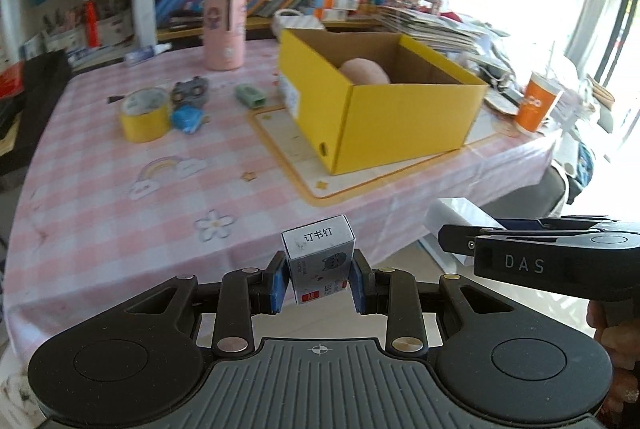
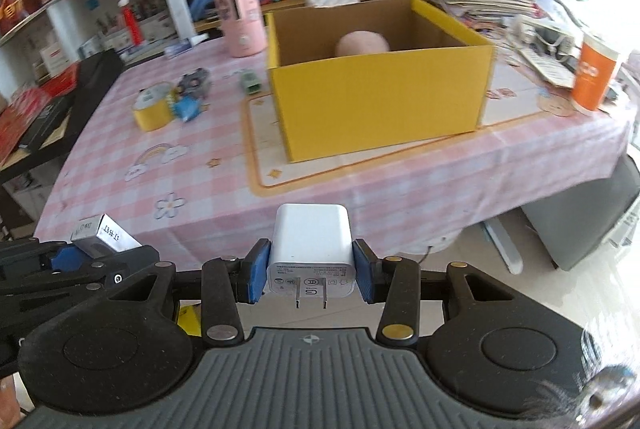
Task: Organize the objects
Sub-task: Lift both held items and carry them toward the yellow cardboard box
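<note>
While both claws are loaded and short of the near table edge, the tidy-up looks only partly done. Left gripper (image 1: 320, 283) is clamped as tight as it goes on a small grey-and-white cardboard staple box (image 1: 318, 261), blue pads pressing its two sides, box upright w/ printed top facing up. Right gripper (image 2: 312, 271) is closed partway on a white plastic plug-in charger block (image 2: 311, 249), pads tight on both flanks, prongs pointing back toward the cam. Both items hang off the table, just in front of its near edge, side by side. Open yellow cardboard box (image 1: 400, 117) sits on a cream mat w/ orange border (image 1: 280, 137) toward the right half of the table; inside it so far only a rounded pinkish thing (image 1: 366, 71), can't tell what. Left to go, by my read: the two held items, plus the yellow tape roll (image 1: 145, 115), a blue wrapped bit (image 1: 187, 119), a dark grey gadget (image 1: 192, 91) and a green oblong piece (image 1: 250, 96), all grouped toward the far left part of the pink checked tablecloth (image 1: 120, 197). Tall pink cylinder (image 1: 225, 29) stands near the far edge & orange cup (image 1: 536, 105) near the right edge; whether they belong to the job, can't tell.
</note>
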